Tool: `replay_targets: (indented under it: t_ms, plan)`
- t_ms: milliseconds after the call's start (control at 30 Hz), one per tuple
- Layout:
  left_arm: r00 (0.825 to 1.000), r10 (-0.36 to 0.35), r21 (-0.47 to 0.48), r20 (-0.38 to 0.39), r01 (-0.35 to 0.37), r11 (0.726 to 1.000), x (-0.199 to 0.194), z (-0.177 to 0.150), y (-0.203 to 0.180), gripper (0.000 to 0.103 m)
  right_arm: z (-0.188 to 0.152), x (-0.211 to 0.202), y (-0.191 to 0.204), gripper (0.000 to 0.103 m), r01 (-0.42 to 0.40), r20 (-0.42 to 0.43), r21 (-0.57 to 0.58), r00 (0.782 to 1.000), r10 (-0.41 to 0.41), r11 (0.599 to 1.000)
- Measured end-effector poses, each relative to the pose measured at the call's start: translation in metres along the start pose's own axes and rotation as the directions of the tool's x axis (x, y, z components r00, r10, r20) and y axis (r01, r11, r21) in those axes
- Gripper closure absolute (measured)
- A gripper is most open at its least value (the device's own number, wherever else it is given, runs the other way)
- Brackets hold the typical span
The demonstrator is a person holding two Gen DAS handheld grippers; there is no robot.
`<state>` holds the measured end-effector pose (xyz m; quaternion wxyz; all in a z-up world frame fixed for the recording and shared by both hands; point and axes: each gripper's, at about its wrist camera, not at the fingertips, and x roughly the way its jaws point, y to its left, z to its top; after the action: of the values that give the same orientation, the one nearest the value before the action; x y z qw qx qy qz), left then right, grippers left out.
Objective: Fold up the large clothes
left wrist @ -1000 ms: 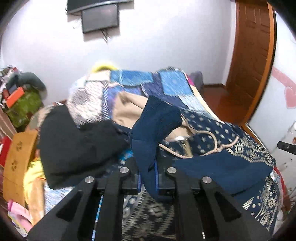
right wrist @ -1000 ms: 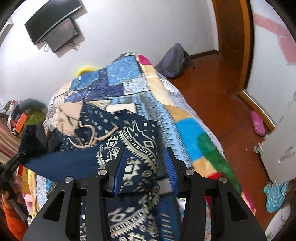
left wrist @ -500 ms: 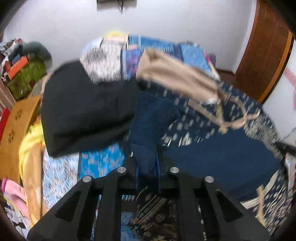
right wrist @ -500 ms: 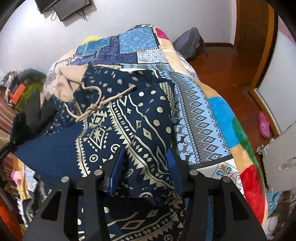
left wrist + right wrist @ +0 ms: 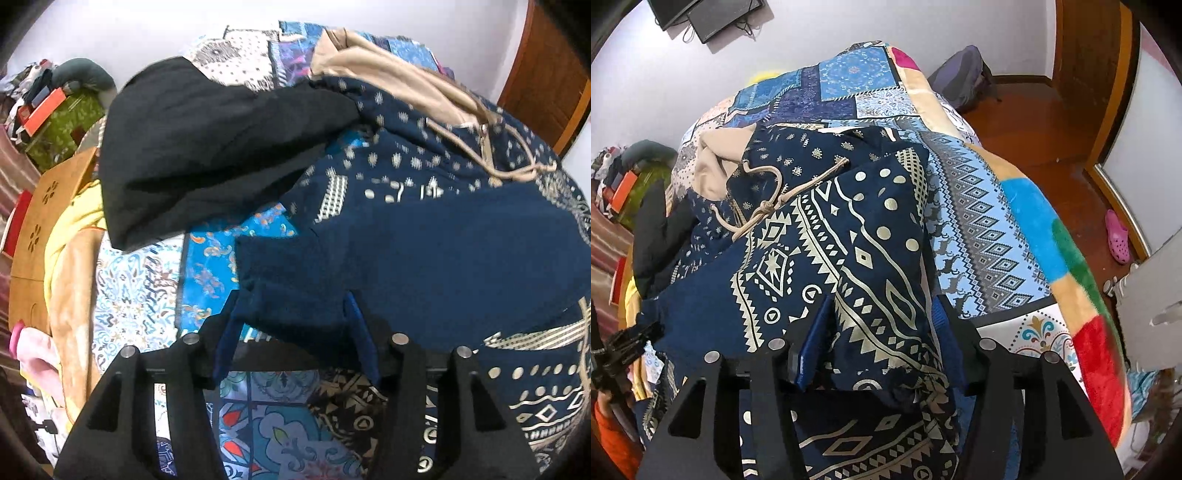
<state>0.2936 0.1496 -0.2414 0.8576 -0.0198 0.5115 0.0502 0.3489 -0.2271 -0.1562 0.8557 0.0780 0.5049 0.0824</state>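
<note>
A large navy hoodie (image 5: 827, 236) lies folded on the bed's patchwork blanket (image 5: 990, 236), toward its near end. Its fabric is soft and matte, printed in cream with zigzags, dots, diamonds and triangles in slanting bands; a plain navy sleeve (image 5: 443, 258) lies across it, ending in a ribbed knit cuff (image 5: 288, 280). The hood is lined in smooth beige cloth (image 5: 388, 70), with a knotted beige drawcord (image 5: 764, 206) lying loosely on the chest. The garment's long axis runs up the bed, hood end away from the cameras.

The left claw (image 5: 291, 336) has just been opening; its blue pads now stand apart with the cuff slack between them, not squeezed. The right claw (image 5: 879, 336) has also been opening and is spread, the folded printed edge lying between its pads without being pinched.

A crumpled black garment (image 5: 207, 147) sits beside the hoodie on the left. The blanket is plush, blocked in blue, green and red.
</note>
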Motion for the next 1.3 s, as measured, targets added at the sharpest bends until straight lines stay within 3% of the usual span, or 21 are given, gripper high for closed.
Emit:
replay_targets:
  t_ms: [233,400,633,833,1067,1300]
  plan:
    - [0.992,0.033,-0.004,0.121,-0.033,0.999,-0.041,0.025,0.0,0.048,0.012,-0.014,0.013,0.051,0.007,0.04,-0.053,0.999,-0.005,0.999]
    - [0.972,0.04,0.014,0.231,-0.045,0.999,-0.067,0.053,-0.008,0.043,0.03,-0.027,0.026,0.051,0.008,0.096,-0.076,0.995,-0.001,0.997]
    - [0.953,0.018,0.026,0.302,-0.027,0.999,-0.076,0.094,-0.021,0.042,0.06,-0.046,0.055,0.051,0.016,0.199,-0.153,0.98,0.014,0.988]
    - [0.942,-0.025,0.013,0.335,0.022,1.0,-0.074,0.133,-0.03,0.042,0.083,-0.05,0.081,0.051,0.018,0.266,-0.214,0.963,0.04,0.977]
    - [0.934,-0.046,-0.032,0.353,0.061,0.998,-0.052,0.173,-0.035,0.042,0.117,-0.03,0.114,0.051,-0.035,0.284,-0.256,0.952,0.11,0.966]
    - [0.95,-0.085,-0.097,0.301,0.119,0.988,-0.008,0.207,-0.03,0.042,0.159,0.013,0.139,0.051,-0.072,0.235,-0.262,0.962,0.136,0.962]
